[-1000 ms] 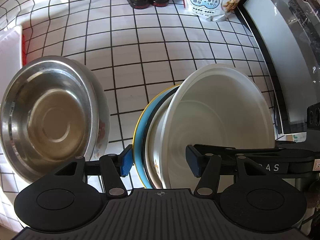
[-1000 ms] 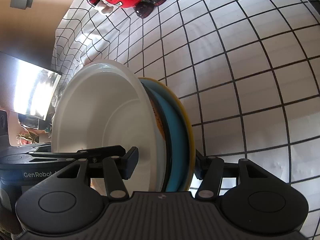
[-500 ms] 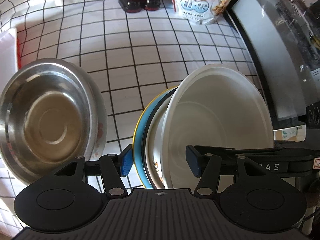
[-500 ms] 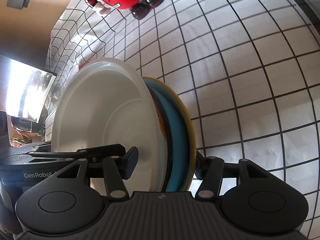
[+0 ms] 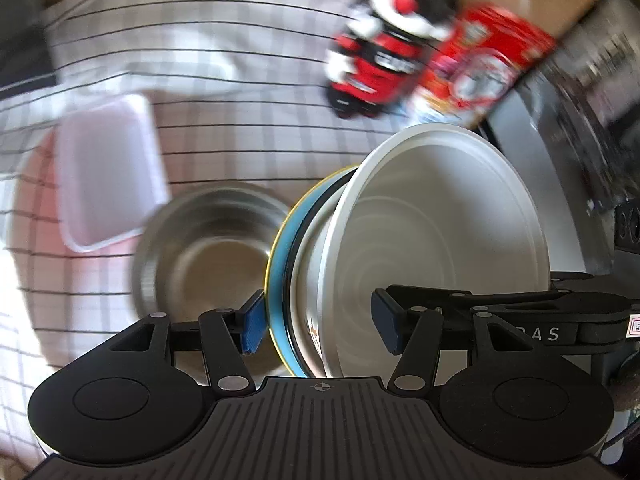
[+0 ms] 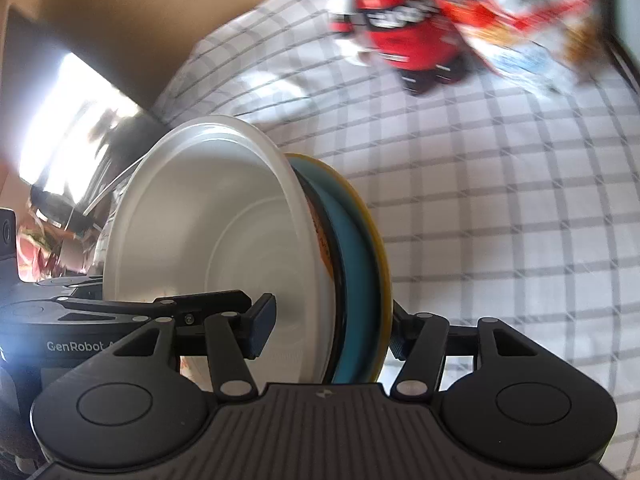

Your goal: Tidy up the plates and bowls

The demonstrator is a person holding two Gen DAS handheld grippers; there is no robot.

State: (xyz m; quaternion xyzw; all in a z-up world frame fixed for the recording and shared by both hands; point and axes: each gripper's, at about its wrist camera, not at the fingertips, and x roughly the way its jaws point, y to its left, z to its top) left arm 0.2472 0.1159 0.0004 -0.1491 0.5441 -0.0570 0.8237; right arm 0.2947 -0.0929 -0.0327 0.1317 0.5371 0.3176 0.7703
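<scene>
A stack of dishes is held on edge between both grippers: a white bowl [image 5: 440,232] in front, a patterned bowl behind it, then a blue plate [image 5: 280,248] with a yellow rim. My left gripper [image 5: 318,328] is shut on the stack. My right gripper [image 6: 332,332] is shut on the same stack [image 6: 224,240] from the opposite side. A steel bowl [image 5: 204,248] sits on the checked cloth below left of the stack.
A white lidded container [image 5: 108,172] lies left of the steel bowl. A red toy figure [image 5: 380,56] and a cereal bag [image 5: 480,72] stand at the back. A dark appliance [image 5: 560,140] is at the right.
Both grippers have lifted and tilted up with the stack. The view is blurred from motion, and the steel bowl now sits lower and closer to the stack; the toy and bag came into view.
</scene>
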